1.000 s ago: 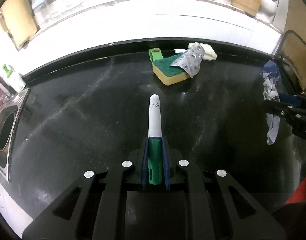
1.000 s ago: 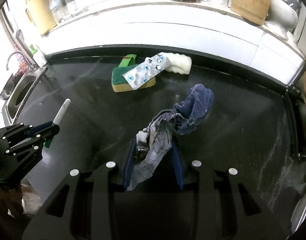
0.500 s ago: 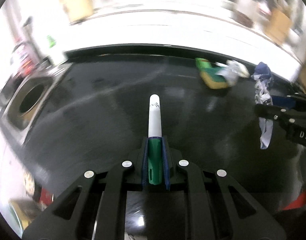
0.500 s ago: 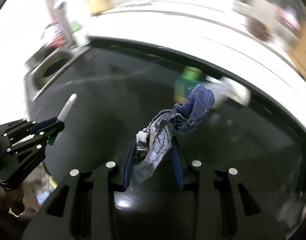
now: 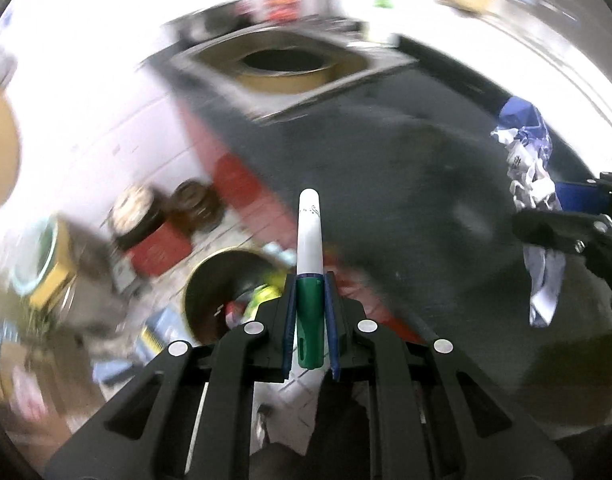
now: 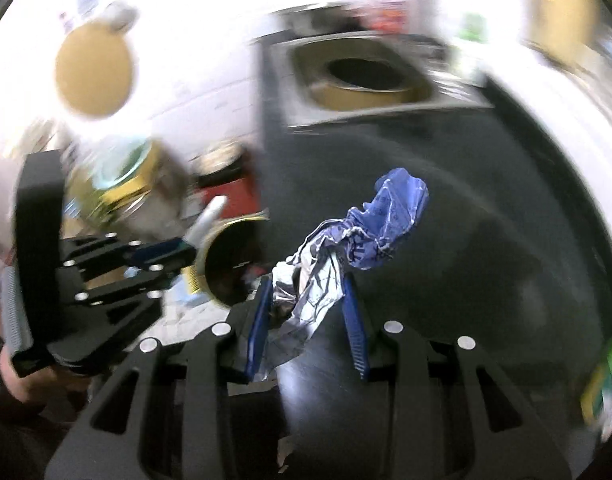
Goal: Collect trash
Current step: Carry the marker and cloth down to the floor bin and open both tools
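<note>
The left gripper (image 5: 309, 312) had its jaws clamped on the green cap end of a white marker (image 5: 309, 236), whose pale tip pointed out over the edge of the dark bench (image 5: 406, 168) toward a round open bin (image 5: 210, 292) on the floor with litter in it. The right gripper (image 6: 306, 312) had its jaws closed on a crumpled blue and silver foil wrapper (image 6: 362, 236), held above the bench just beside that bin. Beyond both, blurred, lay a square steel sink (image 6: 366, 76) set into the bench.
</note>
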A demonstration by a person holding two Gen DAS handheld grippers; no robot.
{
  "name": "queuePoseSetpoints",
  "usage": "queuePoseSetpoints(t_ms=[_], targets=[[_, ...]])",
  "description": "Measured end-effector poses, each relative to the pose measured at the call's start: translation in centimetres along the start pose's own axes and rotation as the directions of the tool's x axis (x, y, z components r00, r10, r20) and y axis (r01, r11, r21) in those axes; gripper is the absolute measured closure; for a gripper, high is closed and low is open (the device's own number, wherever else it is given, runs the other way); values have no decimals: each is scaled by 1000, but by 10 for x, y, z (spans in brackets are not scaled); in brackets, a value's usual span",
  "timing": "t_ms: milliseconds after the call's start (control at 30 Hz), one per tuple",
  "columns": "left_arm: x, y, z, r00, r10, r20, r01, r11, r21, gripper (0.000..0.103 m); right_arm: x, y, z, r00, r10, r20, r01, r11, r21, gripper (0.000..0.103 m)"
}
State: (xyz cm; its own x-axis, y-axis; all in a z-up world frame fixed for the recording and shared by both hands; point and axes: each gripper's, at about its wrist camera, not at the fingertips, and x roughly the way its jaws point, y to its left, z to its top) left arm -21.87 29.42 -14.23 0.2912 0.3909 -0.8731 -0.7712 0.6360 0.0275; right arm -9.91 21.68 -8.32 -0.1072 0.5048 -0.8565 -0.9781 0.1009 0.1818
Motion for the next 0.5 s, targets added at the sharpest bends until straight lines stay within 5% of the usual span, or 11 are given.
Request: queuePoseSetpoints(t_ms=[167,500], targets=[[23,68,-14,998,51,-40,-56,989,-137,90,65,73,37,982,145,-122,-163,973,-162,68],[87,135,-35,996,8,-85,-31,962,-271,90,172,129,81,931,201,-303,-281,927,-248,67]])
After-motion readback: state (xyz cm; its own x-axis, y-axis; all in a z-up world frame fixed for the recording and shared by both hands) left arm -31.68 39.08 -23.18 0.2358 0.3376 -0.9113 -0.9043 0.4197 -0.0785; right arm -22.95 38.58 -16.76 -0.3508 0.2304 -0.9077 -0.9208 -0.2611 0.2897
